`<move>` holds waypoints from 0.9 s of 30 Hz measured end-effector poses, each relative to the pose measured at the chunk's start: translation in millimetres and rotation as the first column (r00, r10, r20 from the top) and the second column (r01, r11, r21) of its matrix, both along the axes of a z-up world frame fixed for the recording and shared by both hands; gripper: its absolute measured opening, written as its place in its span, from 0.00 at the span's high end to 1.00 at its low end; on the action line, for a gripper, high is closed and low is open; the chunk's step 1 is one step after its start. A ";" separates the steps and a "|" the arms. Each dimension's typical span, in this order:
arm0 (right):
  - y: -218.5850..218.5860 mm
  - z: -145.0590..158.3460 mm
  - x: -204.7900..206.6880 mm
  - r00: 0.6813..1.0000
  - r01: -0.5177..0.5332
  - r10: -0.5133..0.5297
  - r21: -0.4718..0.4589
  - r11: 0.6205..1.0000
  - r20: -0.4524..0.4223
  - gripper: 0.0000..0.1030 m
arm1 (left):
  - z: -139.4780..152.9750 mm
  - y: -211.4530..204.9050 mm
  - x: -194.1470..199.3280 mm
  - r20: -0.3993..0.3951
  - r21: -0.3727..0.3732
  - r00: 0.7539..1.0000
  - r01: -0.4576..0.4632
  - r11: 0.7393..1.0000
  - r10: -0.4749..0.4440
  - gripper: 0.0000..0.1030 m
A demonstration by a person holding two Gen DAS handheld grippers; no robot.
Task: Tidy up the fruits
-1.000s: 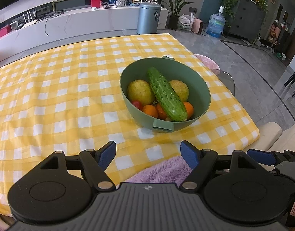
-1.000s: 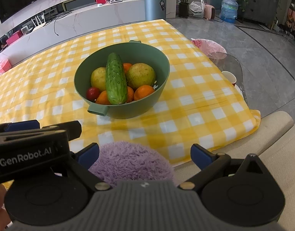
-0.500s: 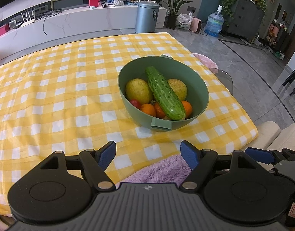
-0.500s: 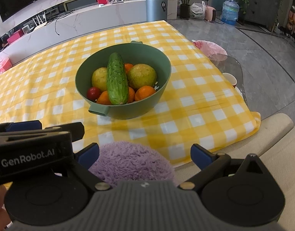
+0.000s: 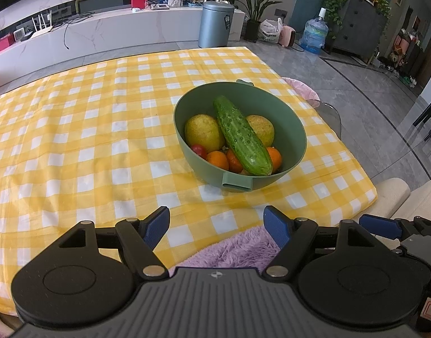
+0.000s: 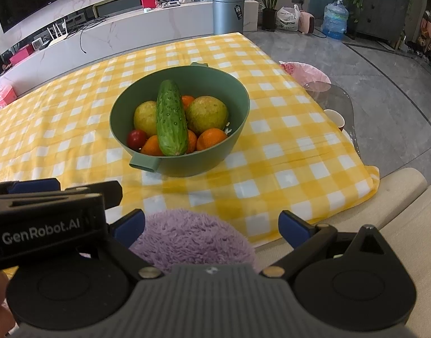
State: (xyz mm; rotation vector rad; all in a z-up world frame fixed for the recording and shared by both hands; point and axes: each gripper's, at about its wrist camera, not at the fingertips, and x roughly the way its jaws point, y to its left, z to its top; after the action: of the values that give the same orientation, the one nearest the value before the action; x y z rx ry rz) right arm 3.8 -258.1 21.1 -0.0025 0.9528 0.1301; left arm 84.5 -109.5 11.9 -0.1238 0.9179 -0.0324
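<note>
On the yellow checked table point(image 5: 74, 140) the green bowl point(image 5: 295, 129) already holds the cucumber point(image 5: 242, 139), pears and oranges together, which fits sorting either finished or ahead, while your left hand-held gripper point(image 5: 216, 226) and right hand-held gripper point(image 6: 212, 224) hover spread and empty short of the bowl.

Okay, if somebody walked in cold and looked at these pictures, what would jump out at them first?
Probably the green bowl on the yellow checked tablecloth, with a long cucumber lying across yellow fruits and oranges in it. Next, the two open hand-held grippers, left and right, short of the bowl, above something fluffy and purple.
</note>
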 end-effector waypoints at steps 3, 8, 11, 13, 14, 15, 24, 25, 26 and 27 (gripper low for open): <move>0.3 0.2 0.1 1.000 -0.001 0.001 -0.001 1.000 0.002 0.05 | -0.1 0.0 -0.2 -0.001 -0.002 1.000 -0.001 1.000 0.001 0.14; 1.0 0.6 0.4 1.000 -0.001 0.001 -0.001 1.000 0.006 0.05 | -0.3 0.7 -0.1 0.001 -0.007 1.000 -0.004 1.000 0.004 0.14; 1.7 0.7 0.5 1.000 -0.002 0.002 -0.005 1.000 0.008 0.05 | -1.0 1.0 0.0 0.001 -0.005 1.000 -0.005 1.000 0.005 0.14; 2.7 0.4 0.6 1.000 -0.003 0.003 -0.006 1.000 0.008 0.05 | -0.8 1.8 0.5 0.000 -0.006 1.000 -0.007 1.000 0.007 0.14; 2.9 0.4 0.8 1.000 -0.004 0.004 -0.006 1.000 0.009 0.05 | -1.0 1.8 0.5 0.000 -0.004 1.000 -0.009 1.000 0.009 0.14; 3.1 0.3 0.8 1.000 -0.005 0.005 -0.005 1.000 0.008 0.05 | -1.0 2.3 0.7 0.000 0.000 1.000 -0.008 1.000 0.008 0.14; 8.1 -1.0 2.2 1.000 -0.019 0.019 -0.012 1.000 0.007 0.05 | -1.8 3.9 1.5 -0.007 0.004 1.000 -0.007 1.000 0.007 0.14; 8.2 -1.2 2.6 1.000 -0.020 0.020 -0.012 1.000 0.004 0.05 | -2.2 4.1 1.6 -0.008 0.004 1.000 -0.006 1.000 0.006 0.15; 8.8 -1.5 2.7 1.000 -0.020 0.020 -0.013 1.000 0.003 0.05 | -2.5 4.5 1.7 -0.009 0.004 1.000 -0.005 1.000 0.005 0.15; 9.0 -1.8 2.9 1.000 -0.020 0.020 -0.015 1.000 0.002 0.05 | -2.8 4.8 1.6 -0.010 0.003 1.000 -0.005 1.000 0.005 0.15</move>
State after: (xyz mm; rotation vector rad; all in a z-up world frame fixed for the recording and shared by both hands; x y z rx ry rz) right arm 6.7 -249.1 19.3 -0.0259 0.9518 0.1412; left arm 86.1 -104.7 9.1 -0.1236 0.9276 -0.0260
